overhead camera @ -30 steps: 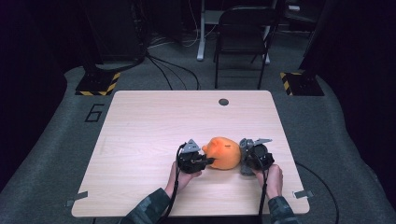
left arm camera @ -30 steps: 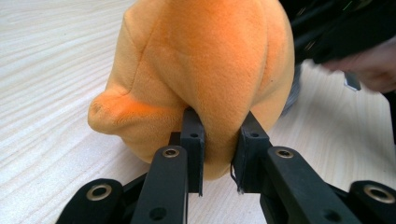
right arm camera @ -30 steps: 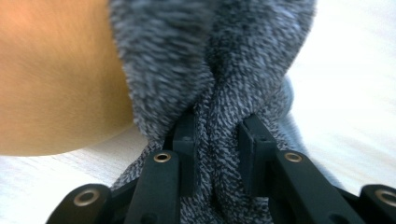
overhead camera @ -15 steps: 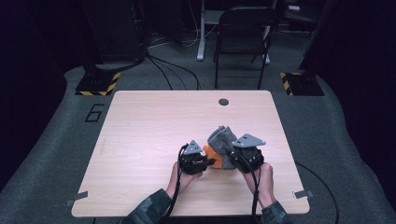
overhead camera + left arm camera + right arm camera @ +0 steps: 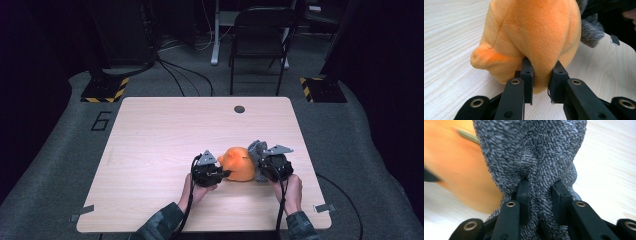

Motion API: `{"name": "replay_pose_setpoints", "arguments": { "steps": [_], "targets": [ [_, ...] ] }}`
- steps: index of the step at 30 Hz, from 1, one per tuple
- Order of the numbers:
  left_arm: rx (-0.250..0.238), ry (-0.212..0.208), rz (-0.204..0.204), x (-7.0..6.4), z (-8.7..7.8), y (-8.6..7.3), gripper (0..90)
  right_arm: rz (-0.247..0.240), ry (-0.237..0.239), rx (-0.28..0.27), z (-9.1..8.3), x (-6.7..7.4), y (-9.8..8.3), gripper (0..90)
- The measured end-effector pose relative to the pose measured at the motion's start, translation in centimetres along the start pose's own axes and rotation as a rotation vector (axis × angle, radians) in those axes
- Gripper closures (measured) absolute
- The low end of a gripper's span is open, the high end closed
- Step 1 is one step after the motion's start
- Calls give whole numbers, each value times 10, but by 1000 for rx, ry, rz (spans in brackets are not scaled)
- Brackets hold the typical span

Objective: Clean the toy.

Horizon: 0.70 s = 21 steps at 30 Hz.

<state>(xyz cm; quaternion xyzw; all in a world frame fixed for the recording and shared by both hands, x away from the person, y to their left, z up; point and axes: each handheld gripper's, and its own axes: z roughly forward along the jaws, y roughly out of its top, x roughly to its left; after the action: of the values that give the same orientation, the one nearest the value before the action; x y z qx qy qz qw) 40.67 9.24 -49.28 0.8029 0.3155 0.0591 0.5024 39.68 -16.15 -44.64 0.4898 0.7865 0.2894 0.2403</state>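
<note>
High view: we see the orange plush (image 5: 239, 164) lying on the table (image 5: 165, 140) toward 5 o'clock, between both hands. The left gripper (image 5: 216, 173) sits at its 9 o'clock side, the right gripper (image 5: 260, 165) at 3 o'clock on the grey cloth (image 5: 255, 151) that touches the plush. Pinching opposite ends likely lets us pull the cloth apart from, or over, the plush. Left gripper view: jaws clamped on a fold of the plush (image 5: 534, 37), pinching soft fabric at its lower edge; the plush is smooth short-pile orange with seams and a small nub at 9 o'clock, grey cloth (image 5: 590, 33) at 2 o'clock behind it. Right gripper view: jaws closed on a bunched pleat of the cloth (image 5: 536, 155), speckled grey terry, with the orange plush (image 5: 454, 162) blurred at 9 o'clock.
</note>
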Motion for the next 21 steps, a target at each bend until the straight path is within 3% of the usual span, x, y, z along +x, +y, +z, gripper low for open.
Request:
{"name": "replay_pose_setpoints", "arguments": {
  "steps": [3,8,11,13,17,20,21],
  "targets": [
    [1,0,-2,1,-1,0,766,14,-31,37,12,-10,-8,713],
    [-1,1,-5,0,-1,0,766,22,-16,135,39,-18,-23,709],
    [-1,2,-4,0,-1,0,765,34,-26,172,41,-20,-23,708],
    [-1,3,-13,1,-2,-1,765,37,-50,145,29,-23,-18,710],
    [-1,3,-12,1,-1,-1,764,57,-43,14,-16,-22,3,711],
    [-4,4,-13,1,-1,-1,763,21,7,-68,-45,-8,19,712],
    [-3,3,-12,1,-1,-1,762,5,16,-63,-49,0,23,712]
  ]
}}
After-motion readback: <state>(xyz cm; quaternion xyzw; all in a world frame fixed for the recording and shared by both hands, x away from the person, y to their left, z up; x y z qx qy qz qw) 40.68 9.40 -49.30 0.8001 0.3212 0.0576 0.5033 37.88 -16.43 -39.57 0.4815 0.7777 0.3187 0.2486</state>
